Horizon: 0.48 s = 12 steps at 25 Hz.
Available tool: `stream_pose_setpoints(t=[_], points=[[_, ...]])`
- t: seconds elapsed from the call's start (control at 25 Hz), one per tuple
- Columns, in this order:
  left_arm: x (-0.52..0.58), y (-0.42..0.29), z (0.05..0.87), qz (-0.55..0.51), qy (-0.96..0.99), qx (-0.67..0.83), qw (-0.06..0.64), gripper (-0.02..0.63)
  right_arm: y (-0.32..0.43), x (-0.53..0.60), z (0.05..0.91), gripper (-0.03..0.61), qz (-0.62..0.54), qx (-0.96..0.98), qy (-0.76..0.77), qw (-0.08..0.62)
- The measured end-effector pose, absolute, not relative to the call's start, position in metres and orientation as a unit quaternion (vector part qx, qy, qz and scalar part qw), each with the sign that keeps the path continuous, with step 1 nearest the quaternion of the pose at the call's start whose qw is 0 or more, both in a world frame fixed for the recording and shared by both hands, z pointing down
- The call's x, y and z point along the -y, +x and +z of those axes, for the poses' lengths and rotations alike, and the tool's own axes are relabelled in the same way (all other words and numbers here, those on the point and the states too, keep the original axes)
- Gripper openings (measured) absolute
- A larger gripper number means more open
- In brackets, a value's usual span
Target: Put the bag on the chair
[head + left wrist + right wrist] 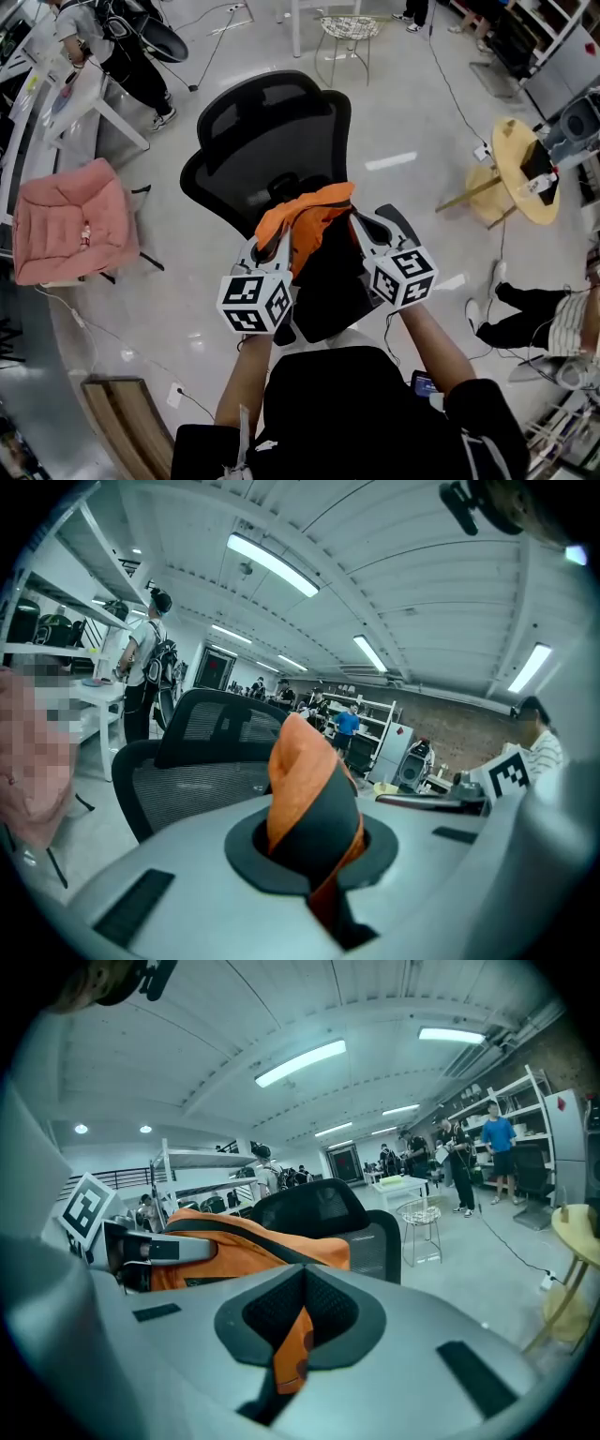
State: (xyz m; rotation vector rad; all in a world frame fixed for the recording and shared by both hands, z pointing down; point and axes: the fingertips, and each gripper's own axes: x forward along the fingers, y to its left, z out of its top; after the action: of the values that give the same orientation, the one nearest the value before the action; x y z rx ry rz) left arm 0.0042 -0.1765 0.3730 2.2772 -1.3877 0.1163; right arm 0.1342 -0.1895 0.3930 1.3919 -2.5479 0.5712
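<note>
An orange and black bag hangs between my two grippers, above the front of a black mesh office chair. My left gripper is shut on the bag's left side; in the left gripper view a fold of the bag stands up from the closed jaws. My right gripper is shut on the bag's right side, and an orange strip of the bag shows pinched in its jaws, with the rest of the bag stretched to the left. The chair's seat is mostly hidden under the bag.
A pink padded chair stands at the left. A round wooden table and a seated person's legs are at the right. A wire stool stands behind the chair. Cables run across the floor.
</note>
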Motion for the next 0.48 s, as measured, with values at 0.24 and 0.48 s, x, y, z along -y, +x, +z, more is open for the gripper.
stream_pose_setpoints(t=[0.24,0.48], points=[[0.194,0.009,0.402,0.05,0.812,0.525,0.25,0.011,0.139,0.215,0.422,-0.005,0.212,0.863,0.446,0.11],[0.212,0.018,0.437,0.067,0.8,0.535,0.262,0.011,0.144,0.24,0.453,-0.005,0.23,0.864,0.43,0.122]])
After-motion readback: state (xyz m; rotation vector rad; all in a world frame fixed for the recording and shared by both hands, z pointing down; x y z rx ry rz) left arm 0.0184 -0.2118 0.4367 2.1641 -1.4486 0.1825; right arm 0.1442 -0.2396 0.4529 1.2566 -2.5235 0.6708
